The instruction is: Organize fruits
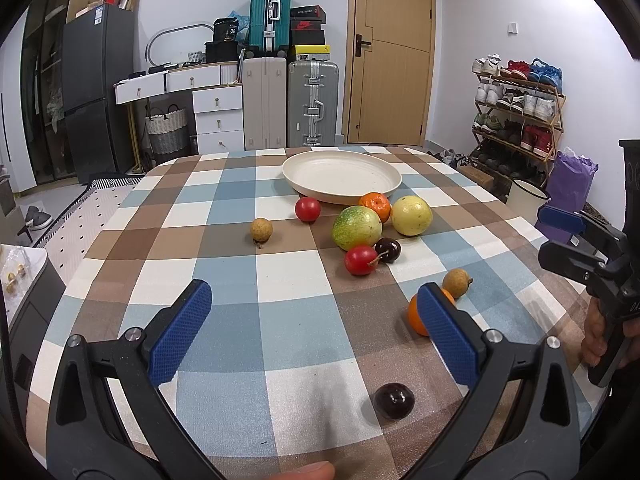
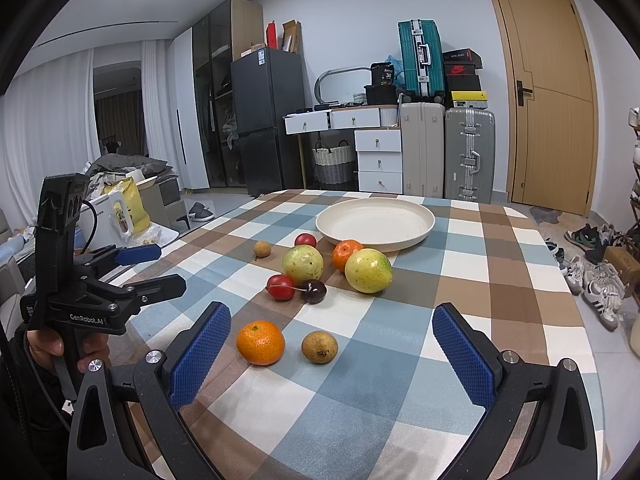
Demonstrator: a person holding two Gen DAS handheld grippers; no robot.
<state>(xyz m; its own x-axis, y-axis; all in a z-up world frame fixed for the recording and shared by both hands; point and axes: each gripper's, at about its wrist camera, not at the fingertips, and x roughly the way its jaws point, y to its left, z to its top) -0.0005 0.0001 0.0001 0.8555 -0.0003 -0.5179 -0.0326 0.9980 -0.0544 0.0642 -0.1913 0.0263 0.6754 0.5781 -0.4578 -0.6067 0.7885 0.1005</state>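
Observation:
An empty cream plate (image 1: 341, 176) (image 2: 375, 226) sits at the far side of the checked table. Before it lie a tangerine (image 1: 375, 206), a yellow fruit (image 1: 411, 215) (image 2: 368, 271), a green-yellow fruit (image 1: 357, 227) (image 2: 302, 263), two red fruits (image 1: 307, 209) (image 1: 360, 260), a dark cherry (image 1: 387, 250) (image 2: 314, 291) and a longan (image 1: 261, 230) (image 2: 262, 249). Nearer lie a tangerine (image 2: 260, 342), a longan (image 2: 319, 347) (image 1: 457, 282) and a dark cherry (image 1: 394, 400). My left gripper (image 1: 316, 312) is open above the table. My right gripper (image 2: 332, 340) is open, with the near tangerine and longan between its fingers' line.
The table is covered by a blue, brown and white checked cloth (image 1: 280, 280). Suitcases (image 1: 288, 104), white drawers and a wooden door stand behind it. A shoe rack (image 1: 516, 108) is at the right. Each gripper shows in the other's view (image 1: 580, 248) (image 2: 132, 268).

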